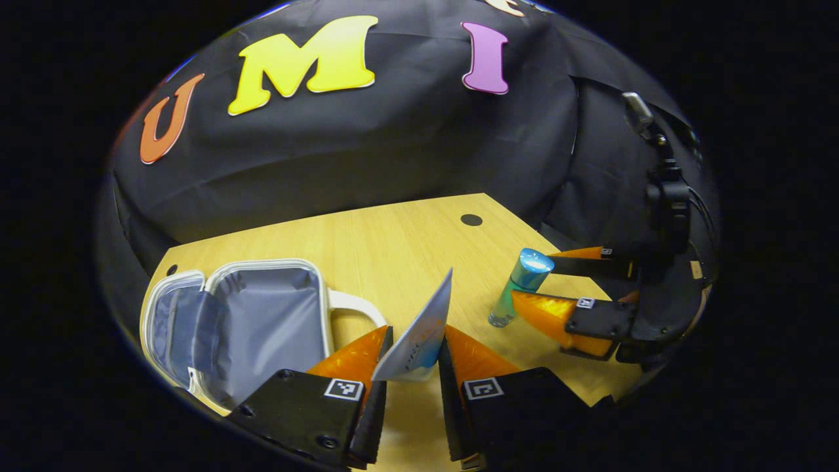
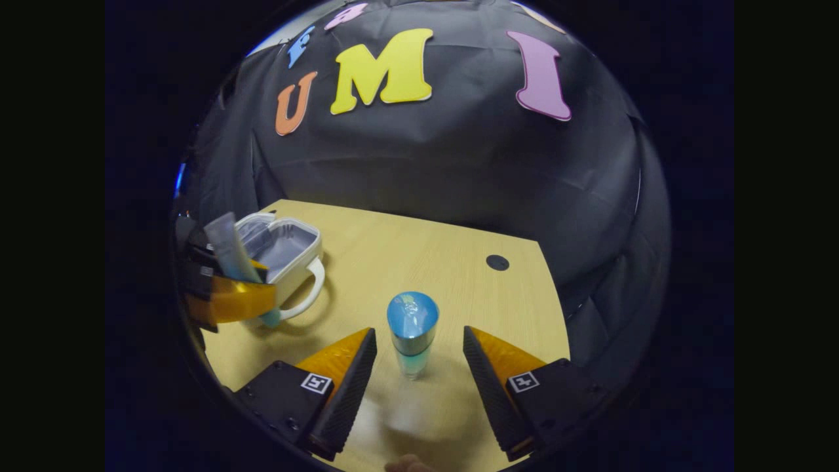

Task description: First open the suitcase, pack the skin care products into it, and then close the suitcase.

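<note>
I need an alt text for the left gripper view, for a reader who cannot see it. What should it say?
The left gripper holds a flat skin care tube between its fingers, above a wooden table. To its left lies the small suitcase, open, with a grey lining. To the right, the right gripper is open around an upright blue-capped bottle.

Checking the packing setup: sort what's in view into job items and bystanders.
Job items: open suitcase; tube in left claw; blue-capped bottle standing between open right claw fingers.
Bystanders: wooden table; its round dark hole.
</note>
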Available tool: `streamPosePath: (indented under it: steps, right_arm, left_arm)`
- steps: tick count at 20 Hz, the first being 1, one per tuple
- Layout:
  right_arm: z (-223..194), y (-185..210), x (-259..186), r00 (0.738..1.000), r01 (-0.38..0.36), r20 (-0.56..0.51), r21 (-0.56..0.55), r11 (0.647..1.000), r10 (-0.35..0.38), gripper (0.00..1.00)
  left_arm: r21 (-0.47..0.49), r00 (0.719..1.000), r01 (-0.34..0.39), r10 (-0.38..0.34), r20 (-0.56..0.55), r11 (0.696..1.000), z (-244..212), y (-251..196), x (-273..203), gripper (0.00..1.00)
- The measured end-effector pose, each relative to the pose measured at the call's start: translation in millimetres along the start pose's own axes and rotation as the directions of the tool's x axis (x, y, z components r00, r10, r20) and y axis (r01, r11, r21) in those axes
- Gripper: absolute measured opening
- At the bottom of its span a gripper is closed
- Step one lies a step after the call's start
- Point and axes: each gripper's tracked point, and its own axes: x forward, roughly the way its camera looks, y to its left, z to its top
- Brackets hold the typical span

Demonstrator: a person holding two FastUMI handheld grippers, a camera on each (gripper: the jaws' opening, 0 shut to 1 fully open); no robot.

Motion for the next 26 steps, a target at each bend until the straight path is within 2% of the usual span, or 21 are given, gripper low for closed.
streamPosePath:
  steps: [3, 6, 7, 8, 10, 13, 17, 21, 23, 26]
  right_arm:
    - [-5.0, 5.1, 13.9, 1.000, 0.020, -0.017, 0.035, 0.999, -0.020, 0.77]
    - [-9.8, 12.3, 25.3, 0.999, 0.025, -0.031, 0.046, 0.999, -0.023, 0.70]
    - [-10.6, 9.1, 27.4, 0.998, 0.049, -0.032, 0.052, 0.997, -0.047, 0.66]
    - [-10.7, 3.5, 27.8, 0.997, 0.079, -0.026, 0.059, 0.995, -0.078, 0.58]
    - [-11.4, 6.8, 28.6, 0.996, 0.089, -0.025, 0.075, 0.993, -0.087, 0.40]
    - [-17.0, 10.7, 16.4, 0.992, 0.125, -0.043, 0.064, 0.990, -0.122, 0.37]
    - [-14.5, 35.0, -17.9, 0.991, 0.128, -0.056, 0.052, 0.990, -0.125, 0.37]
    - [-2.7, 80.5, -53.3, 0.997, 0.063, -0.045, 0.086, 0.994, -0.060, 0.37]
    - [10.4, 104.3, -67.4, 1.000, 0.012, -0.022, 0.107, 0.994, -0.009, 0.35]
    - [30.4, 127.9, -84.5, 1.000, -0.026, 0.013, 0.097, 0.995, 0.025, 0.37]
  left_arm:
    - [-0.015, 0.999, -0.033, 0.033, 0.004, 0.999, -1.8, 17.4, -23.5, 0.42]
    - [-0.026, 0.999, -0.039, 0.039, -0.002, 0.999, -5.1, 31.3, -38.6, 0.42]
    - [-0.033, 0.999, -0.037, 0.037, -0.004, 0.999, -6.2, 36.1, -43.7, 0.42]
    - [-0.037, 0.999, -0.033, 0.032, -0.006, 0.999, -7.7, 39.3, -47.3, 0.42]
    - [-0.040, 1.000, -0.021, 0.021, 0.004, 0.999, -5.4, 49.2, -55.9, 0.41]
    - [-0.050, 1.000, -0.016, 0.017, 0.014, 0.999, -4.4, 73.6, -58.6, 0.42]
    - [-0.064, 1.000, -0.030, 0.030, 0.001, 0.997, -10.8, 115.6, -50.4, 0.41]
    - [-0.110, 0.989, -0.106, 0.094, -0.111, 0.988, -42.8, 168.4, -29.4, 0.42]
    - [-0.134, 0.981, -0.112, 0.089, -0.172, 0.985, -60.8, 179.6, -19.6, 0.42]
    - [-0.147, 0.958, -0.112, 0.068, -0.279, 0.983, -87.0, 180.6, -15.2, 0.41]
